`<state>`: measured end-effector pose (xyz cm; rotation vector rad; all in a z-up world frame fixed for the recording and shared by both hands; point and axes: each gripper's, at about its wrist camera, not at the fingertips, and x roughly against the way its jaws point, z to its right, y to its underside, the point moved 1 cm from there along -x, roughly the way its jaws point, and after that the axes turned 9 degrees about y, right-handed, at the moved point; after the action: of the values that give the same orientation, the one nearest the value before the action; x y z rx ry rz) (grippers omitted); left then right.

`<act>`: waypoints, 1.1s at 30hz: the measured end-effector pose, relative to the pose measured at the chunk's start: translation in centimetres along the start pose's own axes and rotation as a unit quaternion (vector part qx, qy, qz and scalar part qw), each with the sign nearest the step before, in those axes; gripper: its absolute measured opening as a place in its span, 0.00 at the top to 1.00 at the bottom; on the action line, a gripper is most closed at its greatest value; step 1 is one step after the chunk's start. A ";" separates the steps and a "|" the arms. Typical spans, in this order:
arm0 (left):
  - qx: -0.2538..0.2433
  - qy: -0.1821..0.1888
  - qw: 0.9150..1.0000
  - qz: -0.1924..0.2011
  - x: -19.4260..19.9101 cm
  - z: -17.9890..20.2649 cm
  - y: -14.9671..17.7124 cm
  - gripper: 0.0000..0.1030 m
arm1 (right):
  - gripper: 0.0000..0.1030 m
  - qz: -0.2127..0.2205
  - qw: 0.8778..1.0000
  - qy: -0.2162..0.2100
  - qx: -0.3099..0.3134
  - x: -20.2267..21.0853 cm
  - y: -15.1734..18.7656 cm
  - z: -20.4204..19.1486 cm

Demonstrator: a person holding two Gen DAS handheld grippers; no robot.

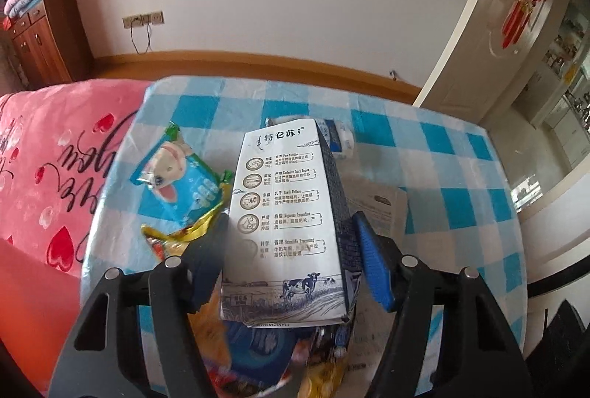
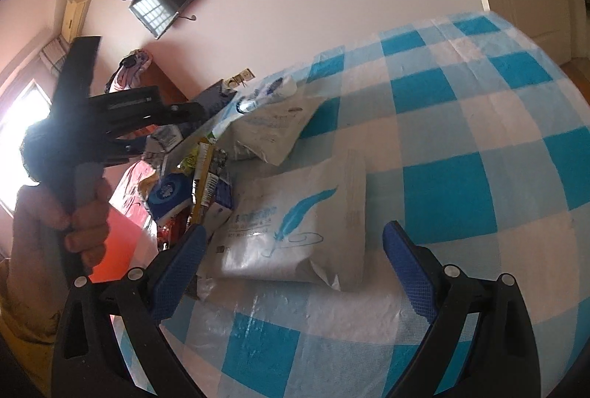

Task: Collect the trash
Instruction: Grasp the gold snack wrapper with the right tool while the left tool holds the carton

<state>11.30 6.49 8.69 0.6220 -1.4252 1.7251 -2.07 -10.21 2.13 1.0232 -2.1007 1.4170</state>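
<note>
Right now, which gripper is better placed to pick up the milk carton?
Left. The left gripper already straddles the milk carton, one finger on each side. The right gripper stands open over the grey feather-print bag, away from the carton.

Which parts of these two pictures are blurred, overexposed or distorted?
Left wrist view: the milk carton is sharp, the wrappers beneath it smear, and the fisheye bends the door. Right wrist view: the window blows out white, so the left tongs look dark; the grey mailer bag stays clear.
</note>
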 end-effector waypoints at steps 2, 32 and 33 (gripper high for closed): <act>-0.003 0.002 1.000 0.015 1.6 -0.1 0.4 0.35 | 0.08 0.012 1.000 -0.004 0.015 0.5 0.1 -0.7; 0.006 0.005 0.997 0.079 10.9 -8.0 14.4 0.35 | 0.62 -0.039 0.996 -0.071 0.047 -3.1 1.4 -7.6; 0.009 0.009 0.997 0.078 10.9 -8.3 14.7 0.35 | 0.66 -0.043 0.996 -0.070 0.046 -3.4 1.4 -7.6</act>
<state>-5.92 16.66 6.76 0.5143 -1.4819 1.8615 -1.46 -1.81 2.04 1.2671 -2.0764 1.4498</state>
